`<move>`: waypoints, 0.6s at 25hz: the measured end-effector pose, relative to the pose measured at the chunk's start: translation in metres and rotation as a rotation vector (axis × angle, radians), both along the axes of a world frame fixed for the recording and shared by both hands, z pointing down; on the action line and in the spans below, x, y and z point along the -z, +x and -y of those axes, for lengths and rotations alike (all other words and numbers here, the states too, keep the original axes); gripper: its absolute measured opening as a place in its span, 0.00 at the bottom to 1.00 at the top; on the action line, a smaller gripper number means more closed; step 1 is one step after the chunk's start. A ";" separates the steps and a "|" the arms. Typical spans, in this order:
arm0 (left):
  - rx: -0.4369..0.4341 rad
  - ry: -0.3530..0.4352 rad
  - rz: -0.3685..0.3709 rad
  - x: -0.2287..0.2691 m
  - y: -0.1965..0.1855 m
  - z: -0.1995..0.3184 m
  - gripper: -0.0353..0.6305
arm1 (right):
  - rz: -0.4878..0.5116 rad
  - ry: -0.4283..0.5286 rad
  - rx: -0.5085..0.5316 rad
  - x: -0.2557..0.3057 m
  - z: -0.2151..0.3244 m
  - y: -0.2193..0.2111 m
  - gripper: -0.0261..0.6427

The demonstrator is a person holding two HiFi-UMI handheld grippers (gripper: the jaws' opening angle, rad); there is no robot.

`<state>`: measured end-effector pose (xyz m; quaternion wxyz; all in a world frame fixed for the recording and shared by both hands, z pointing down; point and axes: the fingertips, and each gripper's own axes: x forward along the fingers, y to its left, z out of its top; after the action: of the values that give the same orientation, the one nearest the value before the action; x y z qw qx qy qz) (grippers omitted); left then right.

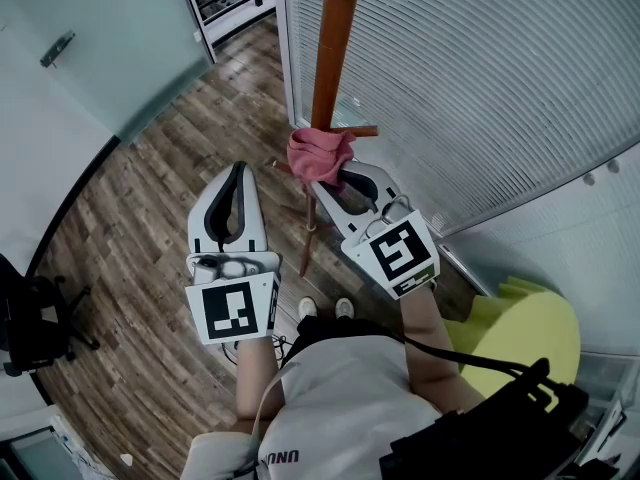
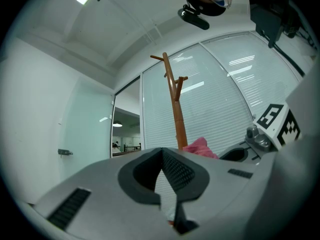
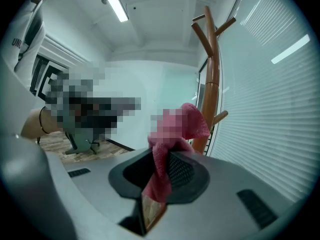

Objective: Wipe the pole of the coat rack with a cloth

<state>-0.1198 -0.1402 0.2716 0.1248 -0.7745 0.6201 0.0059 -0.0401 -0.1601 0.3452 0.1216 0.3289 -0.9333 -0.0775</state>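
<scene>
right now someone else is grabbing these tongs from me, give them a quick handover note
Left tongs: shut and empty, held to one side of the pole.
Right tongs: shut on the pink cloth, which bunches up ahead of the tips.
Pole: upright by the blinds. The cloth sits against it at about the height of a low peg.
Done: the cloth is gripped and at the pole. How much is already wiped cannot be told.
Left: run the cloth along the pole above and below this spot.
</scene>
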 end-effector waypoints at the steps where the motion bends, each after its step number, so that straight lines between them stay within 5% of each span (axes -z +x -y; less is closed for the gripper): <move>1: 0.001 0.000 0.000 0.000 0.000 0.000 0.07 | 0.008 0.002 -0.001 0.002 0.000 0.001 0.15; 15: 0.012 -0.008 -0.002 -0.003 0.002 0.001 0.07 | 0.075 0.148 0.012 0.046 -0.004 0.012 0.15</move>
<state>-0.1183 -0.1413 0.2750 0.1209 -0.7712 0.6250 0.0035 -0.0283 -0.1556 0.2989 0.0616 0.3339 -0.9309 -0.1347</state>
